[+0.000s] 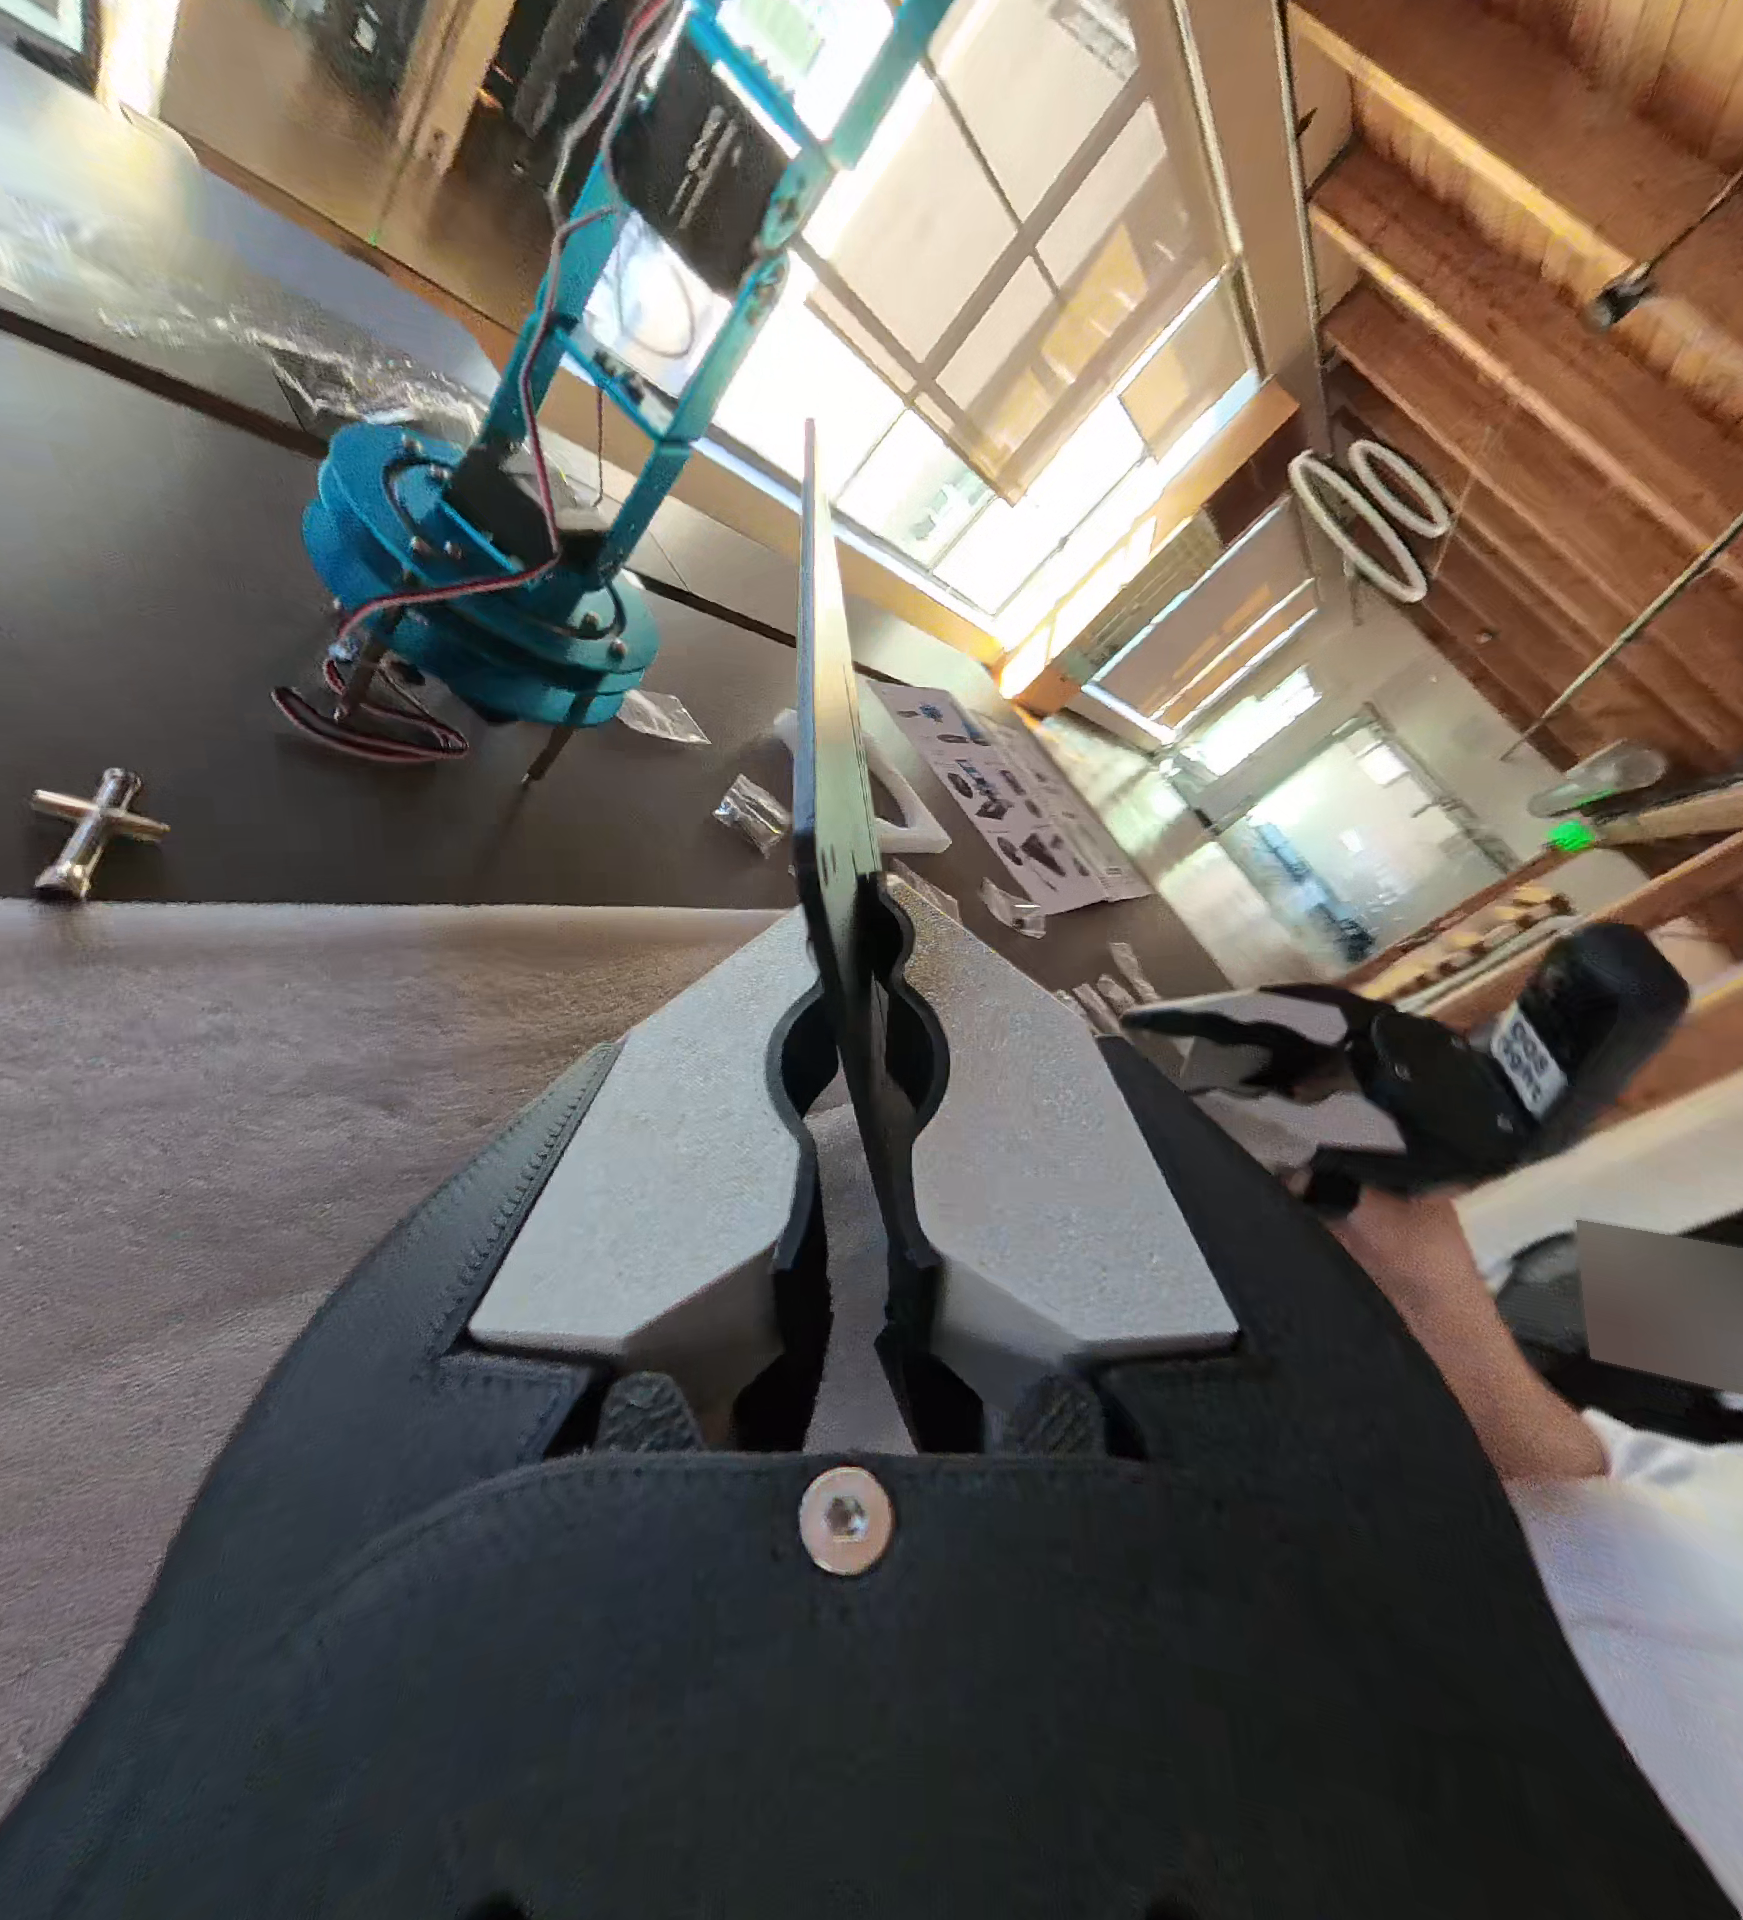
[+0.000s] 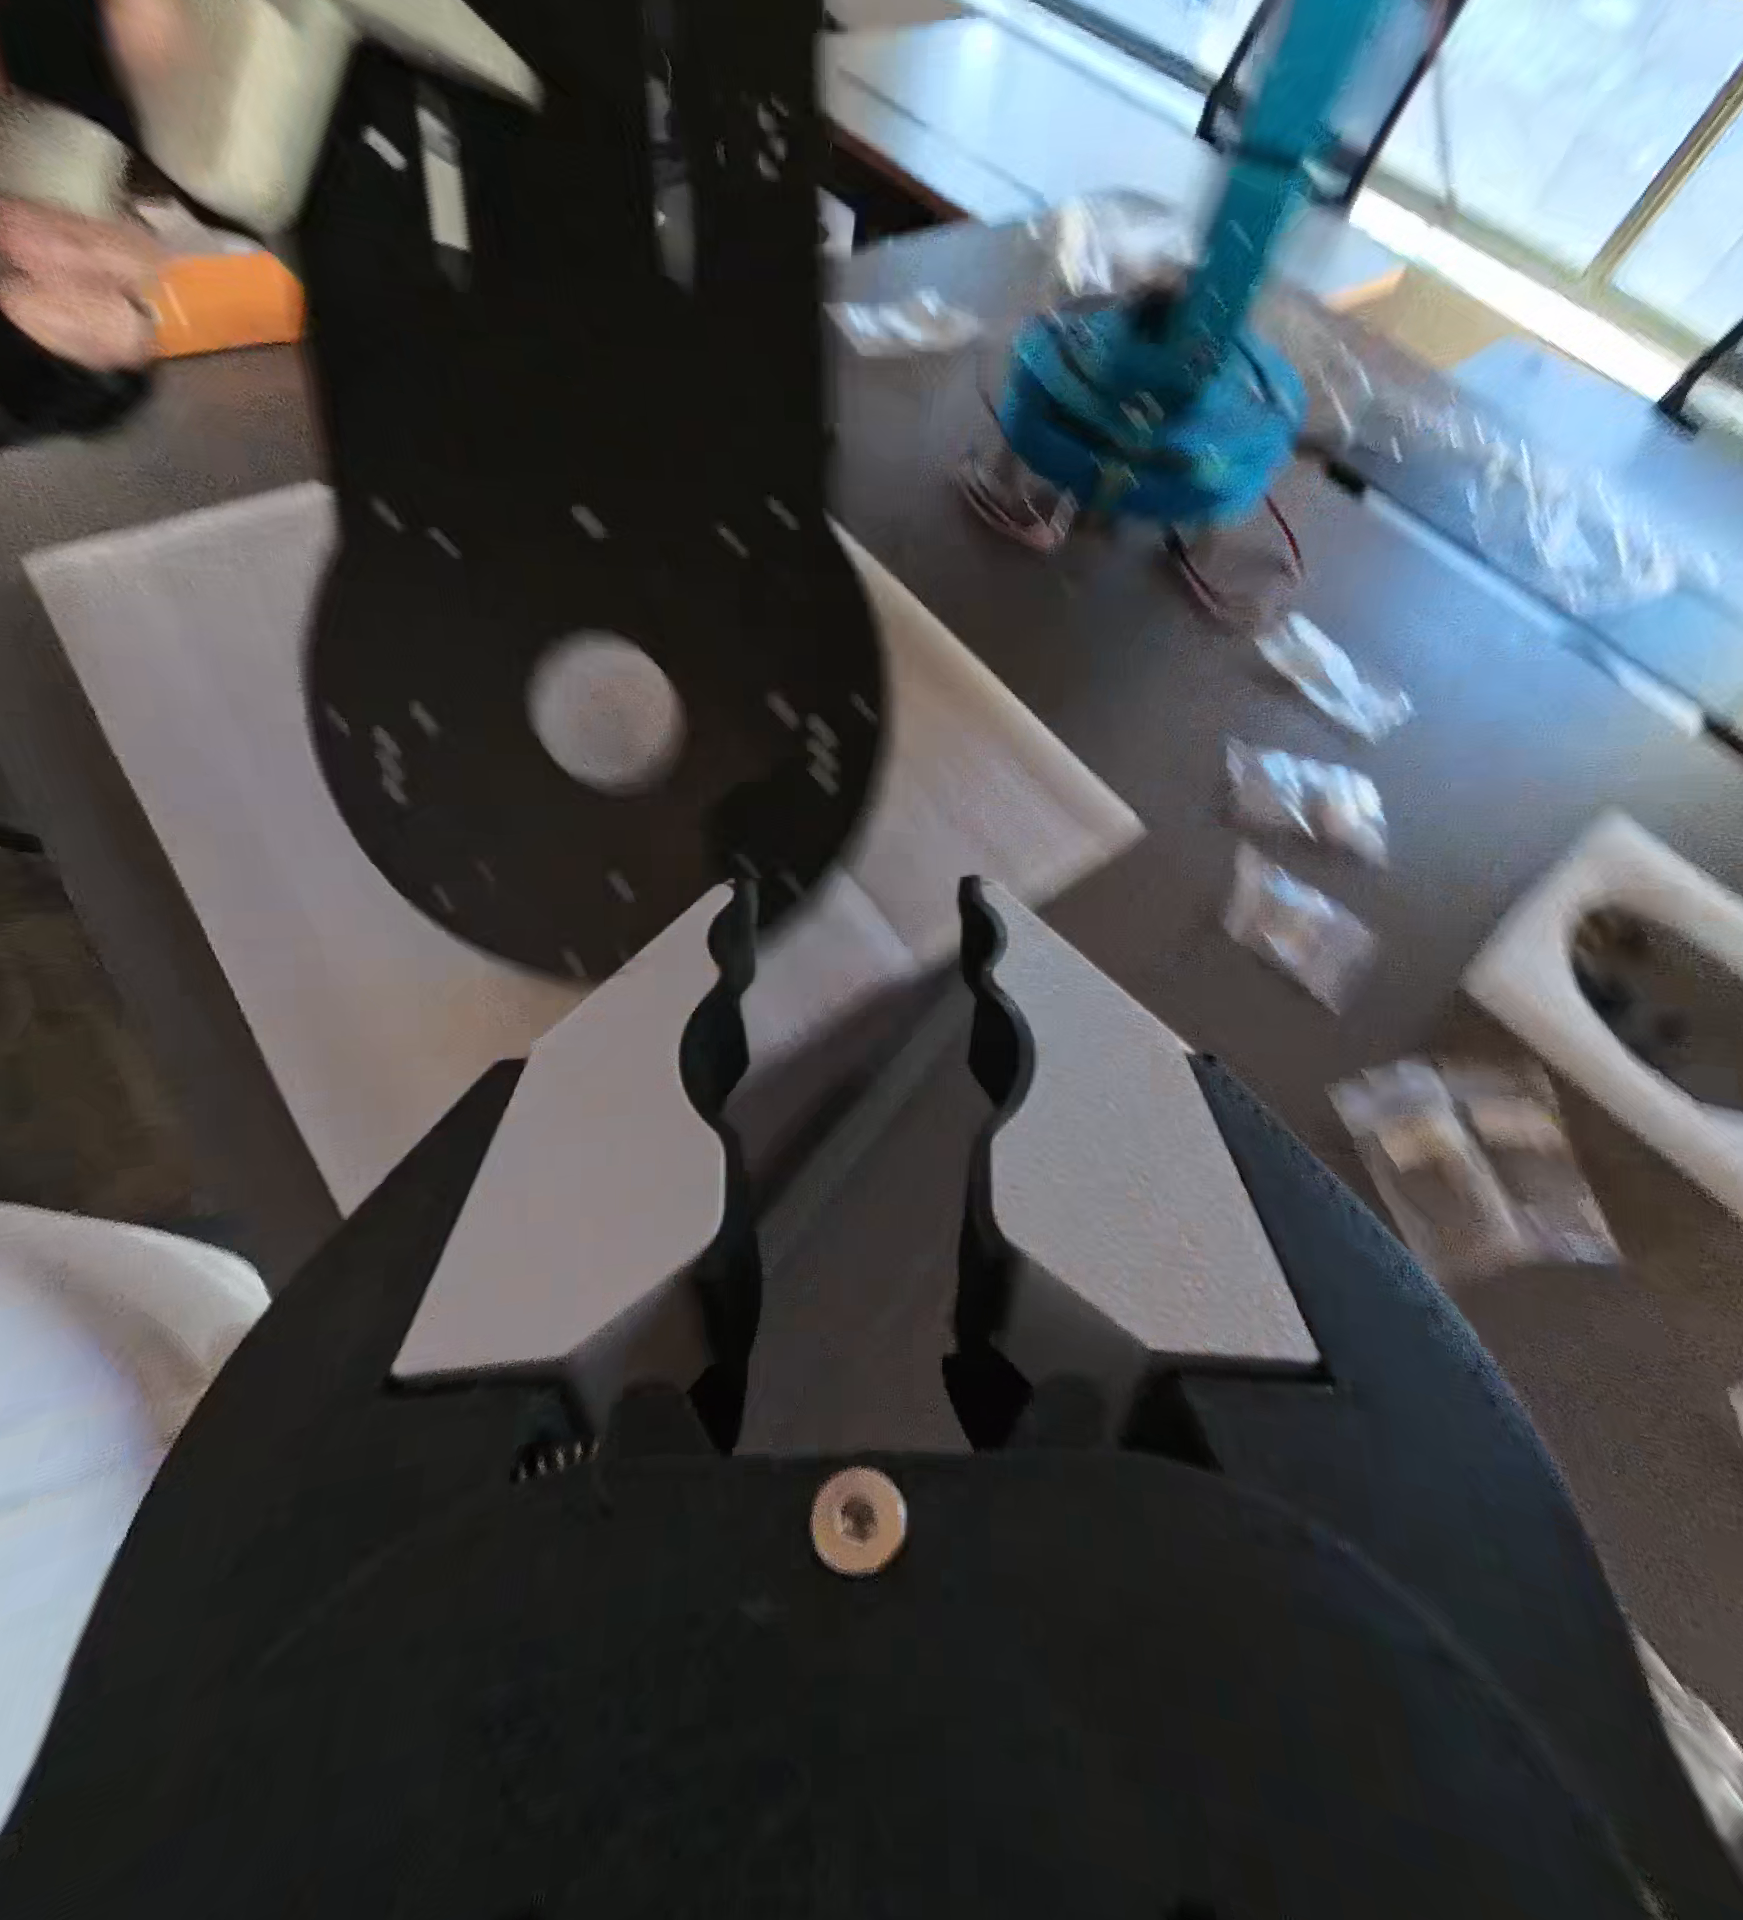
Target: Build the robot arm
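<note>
My left gripper [image 1: 862,904] is shut on a flat black plate [image 1: 831,727], which stands edge-on between its pads in the left wrist view. In the right wrist view the same plate [image 2: 555,416] shows its face: a long body with slots and a round end with a hole, held up over a white foam sheet [image 2: 223,727]. My right gripper [image 2: 851,894] is open and empty. Its left fingertip [image 2: 737,904] is at the plate's lower round edge and nothing lies between the pads. The right gripper also shows in the left wrist view [image 1: 1189,1029], off to the right.
A blue robot arm on a round base [image 1: 493,582] stands on the dark table, also in the right wrist view [image 2: 1158,416]. A metal cross wrench [image 1: 98,821], small plastic bags [image 2: 1303,800], a white foam block with a hole [image 2: 1656,1008] and a printed sheet [image 1: 1012,790] lie around. The tips of one gripper are about 20 centimetres away from the tips of the other.
</note>
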